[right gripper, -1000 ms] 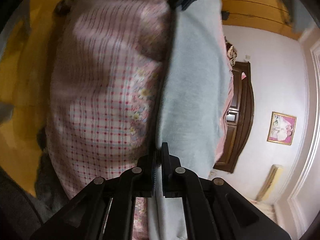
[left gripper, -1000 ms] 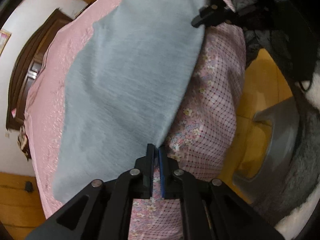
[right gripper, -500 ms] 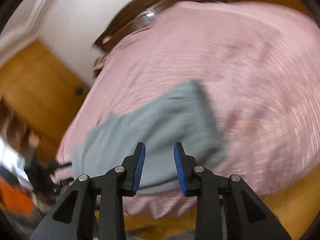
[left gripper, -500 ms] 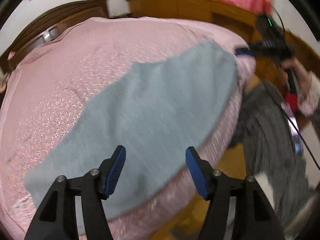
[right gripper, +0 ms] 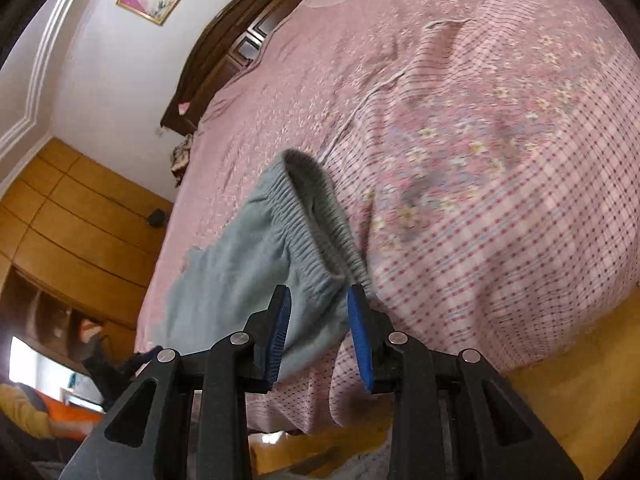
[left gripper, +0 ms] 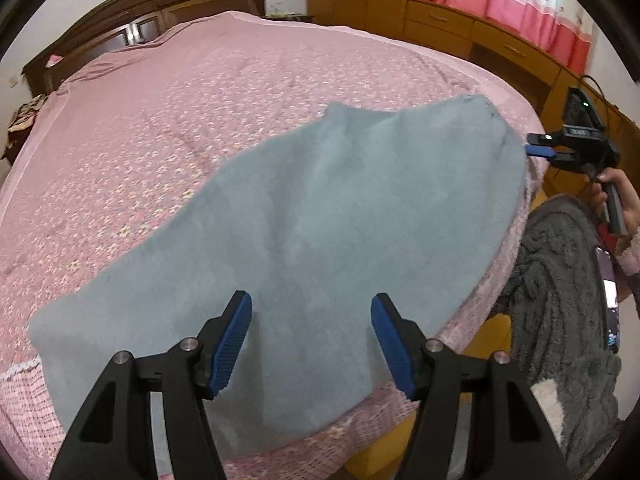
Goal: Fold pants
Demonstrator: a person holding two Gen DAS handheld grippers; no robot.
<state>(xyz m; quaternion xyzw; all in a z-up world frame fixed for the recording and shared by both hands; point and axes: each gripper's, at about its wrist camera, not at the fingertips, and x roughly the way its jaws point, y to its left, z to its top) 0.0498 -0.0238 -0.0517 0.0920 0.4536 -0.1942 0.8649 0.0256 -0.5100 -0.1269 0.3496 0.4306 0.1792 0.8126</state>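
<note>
Grey pants (left gripper: 328,216) flat on pink bed (left gripper: 168,92), left tool (left gripper: 311,338) wide, right tool (right gripper: 318,334) narrowly parted, both empty

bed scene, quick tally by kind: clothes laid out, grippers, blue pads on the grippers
grey-blue fleece pants on the pink bedspread: 1
grippers: 2, the left gripper and the right gripper, both open and holding nothing
blue ribbed pads: 4, two on each gripper
total: 7

Soft grey-blue fleece pants (left gripper: 320,240) lie flat across the pink floral bedspread (left gripper: 160,120); the left gripper (left gripper: 311,338) hovers above them, blue pads (left gripper: 232,340) spread apart.
</note>
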